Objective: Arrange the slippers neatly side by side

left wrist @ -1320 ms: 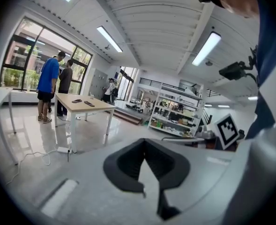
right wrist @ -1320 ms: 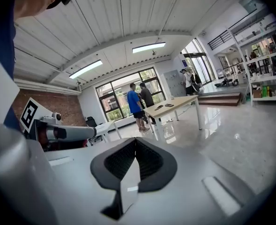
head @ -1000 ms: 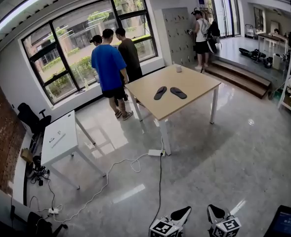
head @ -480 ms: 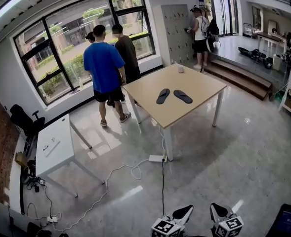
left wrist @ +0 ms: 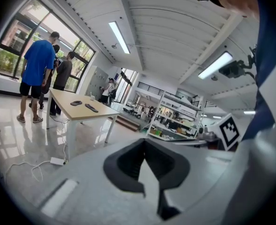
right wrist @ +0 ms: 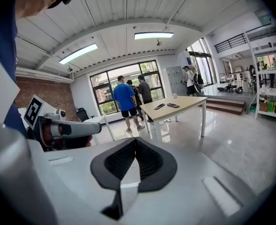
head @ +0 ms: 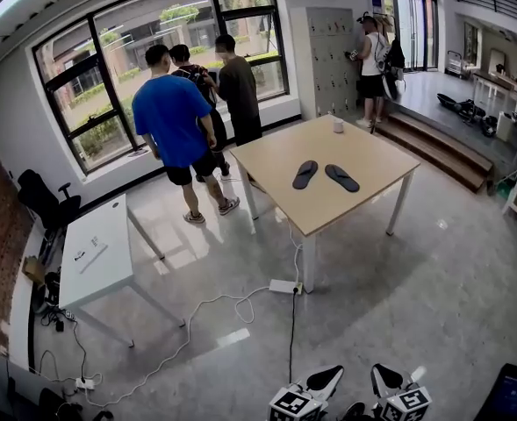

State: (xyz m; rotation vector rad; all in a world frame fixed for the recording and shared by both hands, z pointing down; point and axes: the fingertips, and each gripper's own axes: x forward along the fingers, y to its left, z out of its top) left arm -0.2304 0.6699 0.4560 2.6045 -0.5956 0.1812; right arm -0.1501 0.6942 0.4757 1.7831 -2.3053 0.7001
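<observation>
We've walked closer: the pale wooden table [head: 363, 147] sits larger, right of centre, its dark flat slippers [head: 305, 174] still splayed. Our left gripper [head: 324, 381] and right gripper [head: 383, 379] stay closed, empty.

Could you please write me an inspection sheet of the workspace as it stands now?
Surface: wooden table, well away across the floor from the grippers.
Job's things: left slipper and right slipper lie on it, apart and splayed, not parallel.
Clutter: one white cup near the table's far edge.
Grippers: left gripper and right gripper both shut, empty.
Cables: white cable crosses the floor to a power strip by the table leg.
Surroundings: three people at the window, another person by the lockers, white side table, office chair.
</observation>
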